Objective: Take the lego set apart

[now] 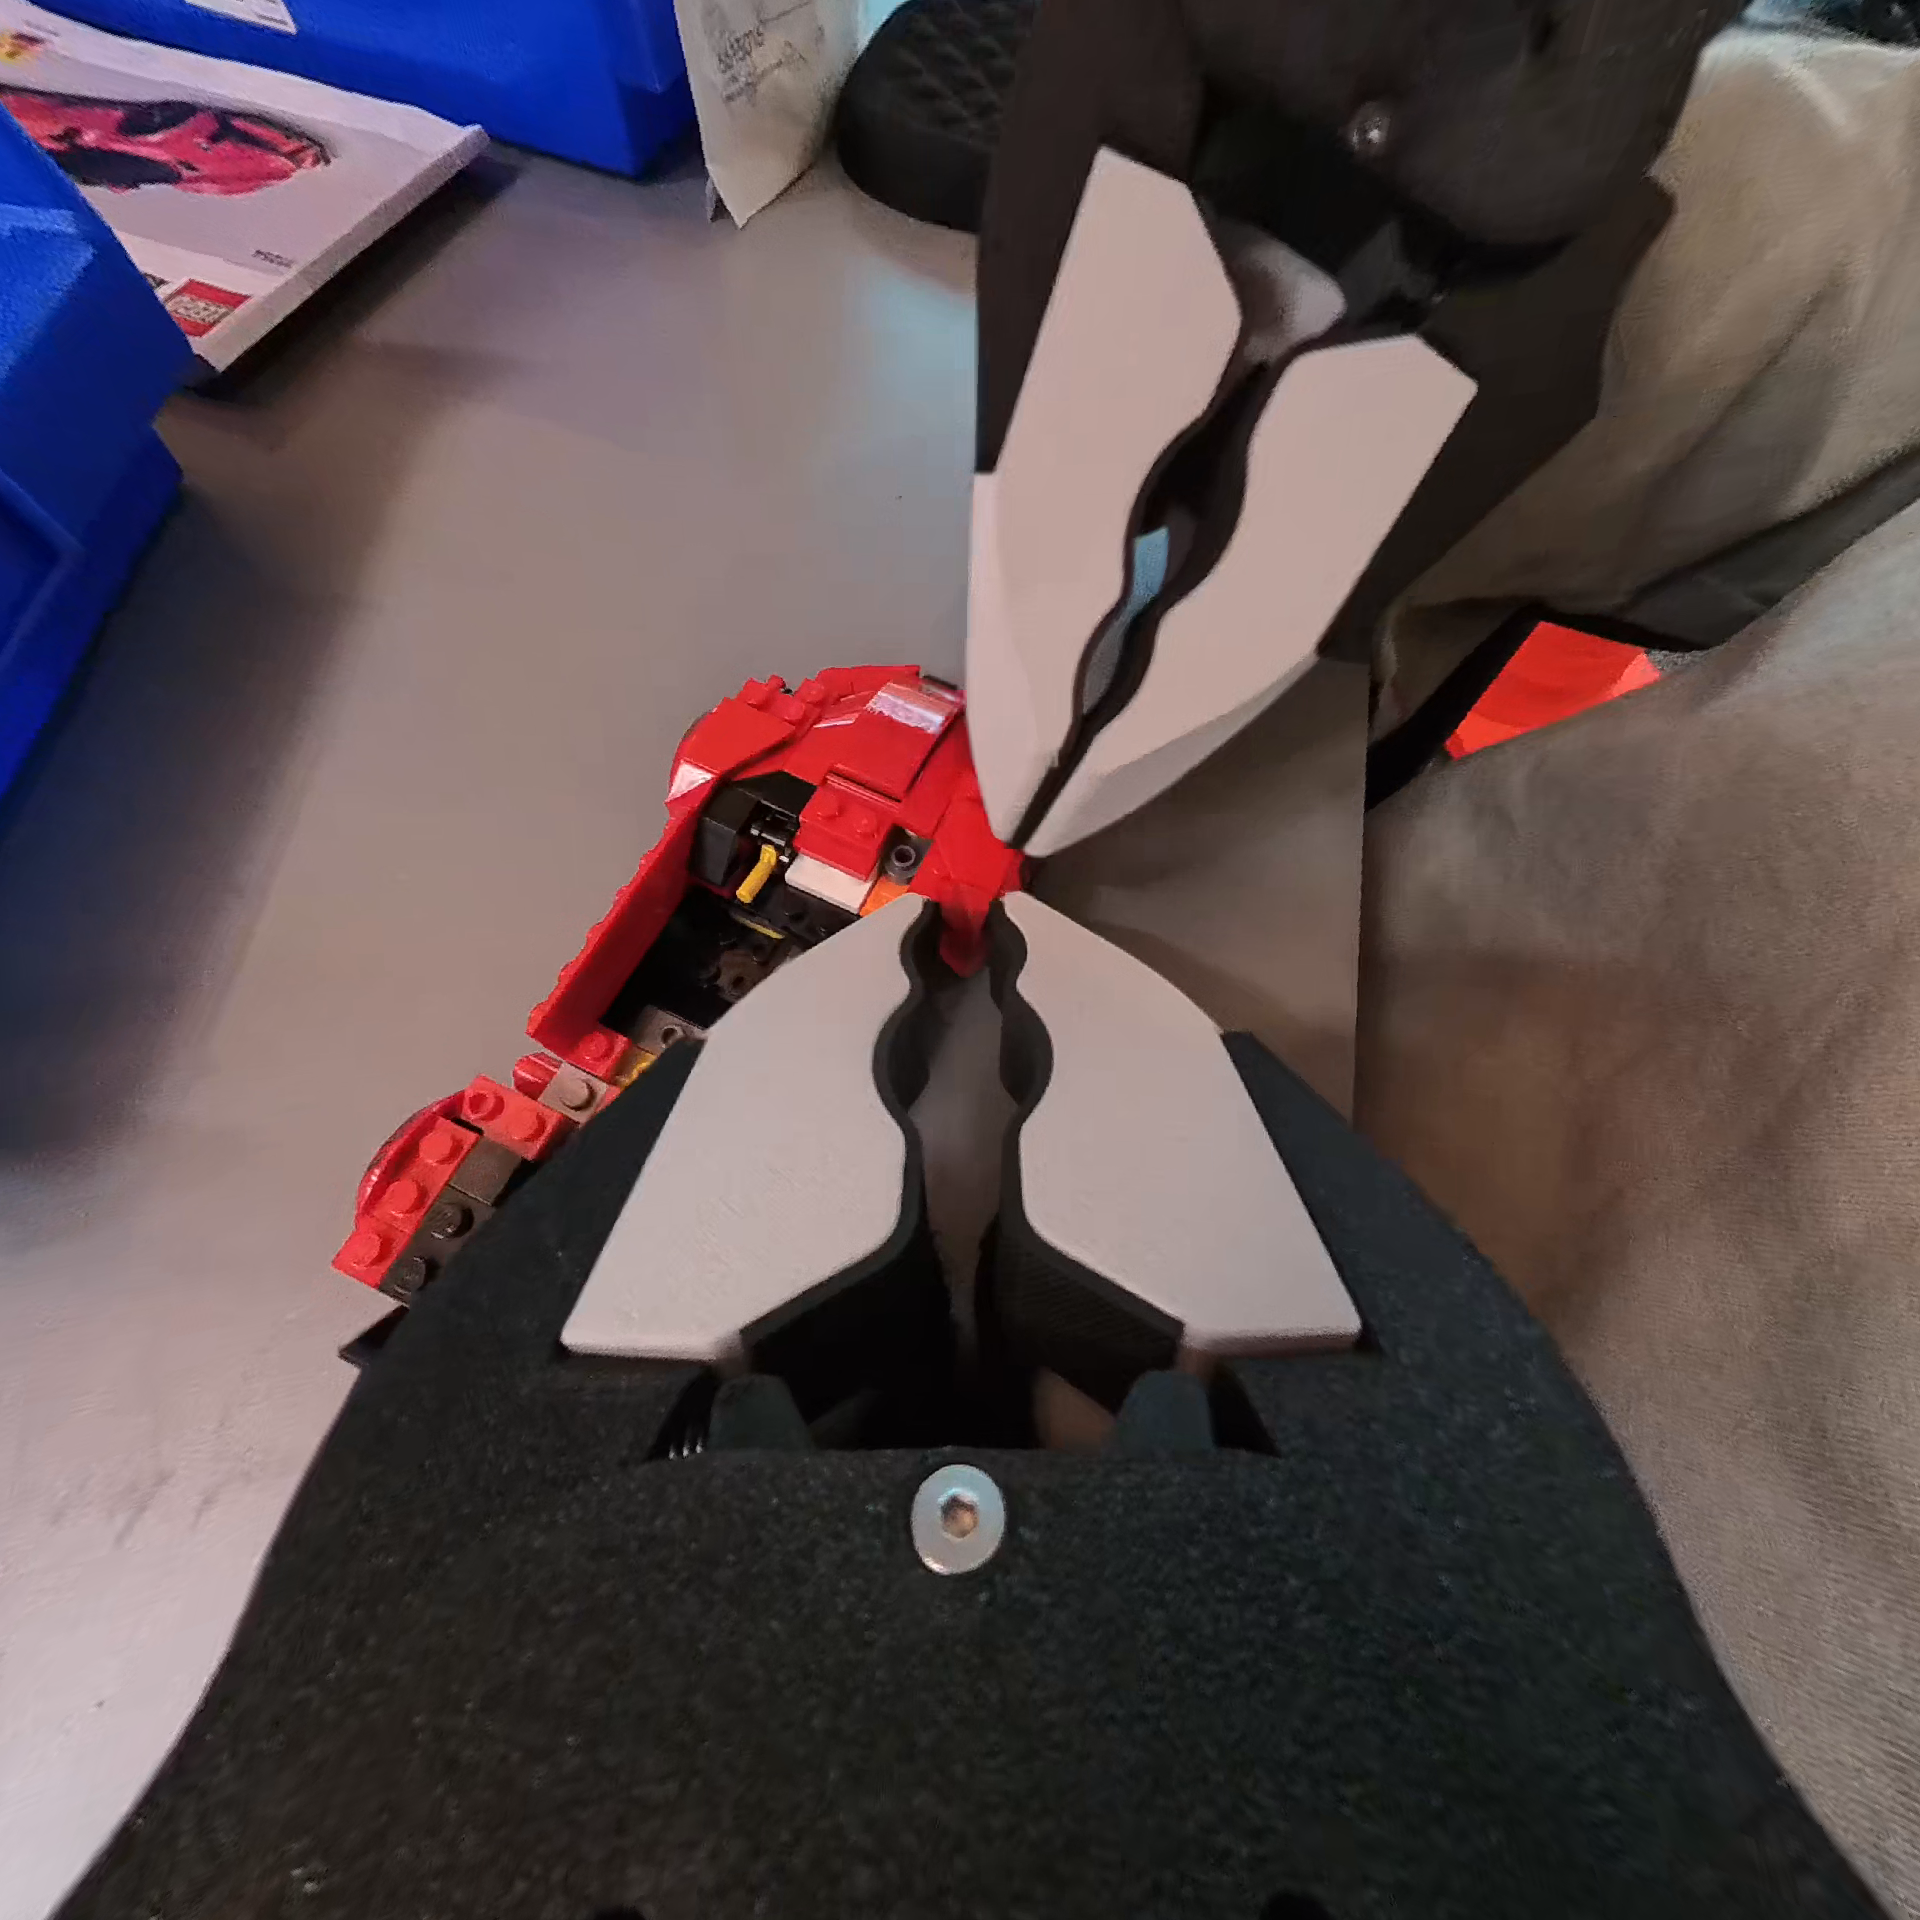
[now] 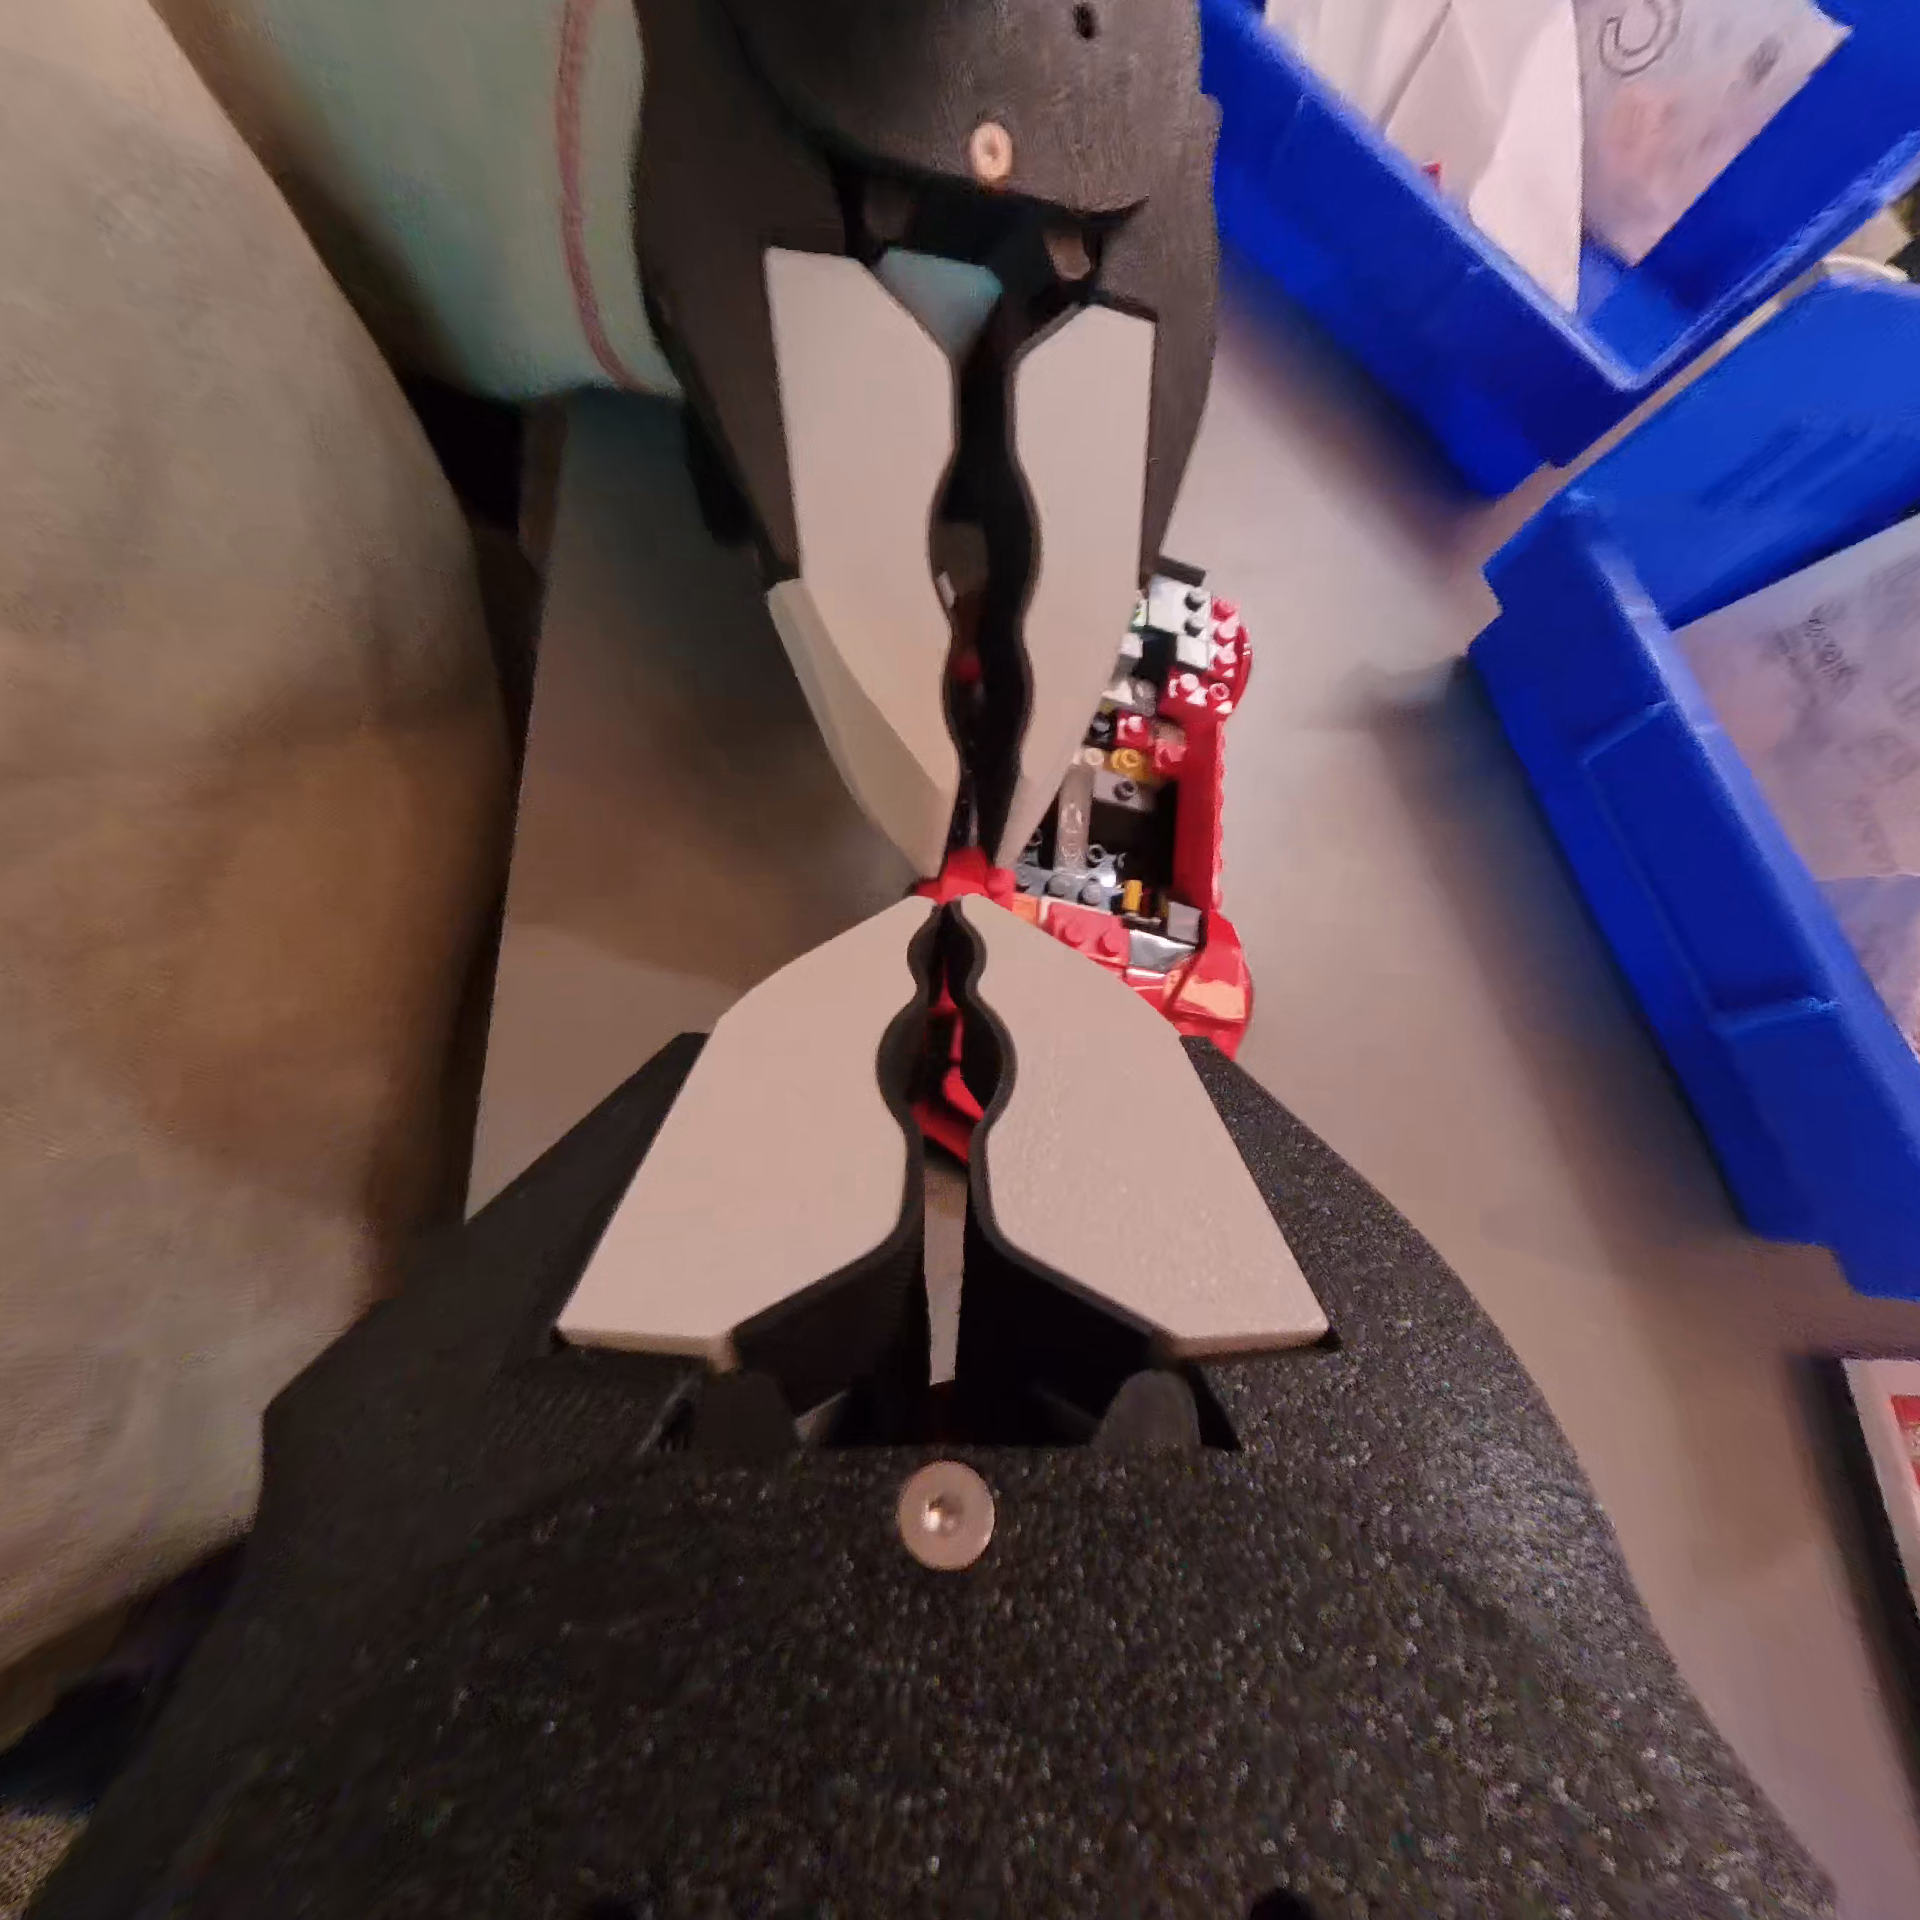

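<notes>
A partly stripped red lego car [image 1: 810, 769] lies on the grey table [image 1: 520, 623]. Its black, grey and yellow inner bricks are exposed. It also shows in the right wrist view [image 2: 1205, 831]. My left gripper [image 1: 966, 914] is shut on a thin red piece [image 1: 961, 940] at the car's near corner. My right gripper [image 2: 940, 912] is shut. It comes from the opposite side, and its tips meet at the same red corner [image 2: 971, 878], tip to tip with the left gripper [image 2: 971, 847]. In the left wrist view the right gripper [image 1: 1023, 847] comes down from above. Whether it pinches any of the corner is hidden.
Blue bins stand at the left [image 1: 62, 416] and in the right wrist view at the right [image 2: 1714, 935]. An instruction booklet [image 1: 208, 208] lies at the far left. A person's beige clothing [image 1: 1662, 1039] fills the side next to the grippers. Less than 4 cm separates the two grippers' tips.
</notes>
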Tool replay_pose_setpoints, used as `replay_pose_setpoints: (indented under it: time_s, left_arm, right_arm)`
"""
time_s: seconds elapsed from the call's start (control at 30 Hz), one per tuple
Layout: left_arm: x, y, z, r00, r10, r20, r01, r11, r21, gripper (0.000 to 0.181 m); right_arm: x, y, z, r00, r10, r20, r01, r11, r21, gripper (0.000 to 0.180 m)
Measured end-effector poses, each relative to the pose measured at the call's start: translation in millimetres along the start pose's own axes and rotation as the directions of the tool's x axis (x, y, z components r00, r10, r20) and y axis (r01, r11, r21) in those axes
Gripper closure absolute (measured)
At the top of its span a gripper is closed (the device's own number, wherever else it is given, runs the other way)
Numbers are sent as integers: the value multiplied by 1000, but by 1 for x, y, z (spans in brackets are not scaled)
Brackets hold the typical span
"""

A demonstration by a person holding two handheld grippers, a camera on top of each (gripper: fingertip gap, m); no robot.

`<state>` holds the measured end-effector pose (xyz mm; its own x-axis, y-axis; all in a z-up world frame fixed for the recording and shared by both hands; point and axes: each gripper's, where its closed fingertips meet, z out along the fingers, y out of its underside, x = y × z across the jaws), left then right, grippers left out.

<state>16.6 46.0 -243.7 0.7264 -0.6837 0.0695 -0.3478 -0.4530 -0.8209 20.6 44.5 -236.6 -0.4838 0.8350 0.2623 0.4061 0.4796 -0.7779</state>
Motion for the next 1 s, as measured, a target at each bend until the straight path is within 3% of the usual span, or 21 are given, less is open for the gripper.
replay_pose_setpoints:
  time_s: [0.07,0.17,0.47,0.6,0.87,1.0]
  left_arm:
    - [0,0,-1,1000,9,1,-9,1000,1,172]
    - [1,0,-1,999,39,11,-39,999,5,172]
    - [5,-1,0,995,100,24,-100,995,13,173]
    - [4,-1,0,997,73,20,-74,997,17,174]
    - [5,-2,-2,995,-98,3,98,995,29,174]
    - [7,0,-3,997,75,10,-75,996,39,174]
  right_arm:
    - [4,-2,-4,997,78,12,-79,996,50,180]
    - [-6,-1,-4,980,147,136,-157,986,59,162]
    - [-5,7,7,960,111,258,-83,990,-116,159]
    - [-5,7,8,965,70,255,-31,988,-155,159]
    - [-4,7,8,984,62,168,-46,994,-96,160]
    - [-5,6,8,979,72,193,-57,995,-85,160]
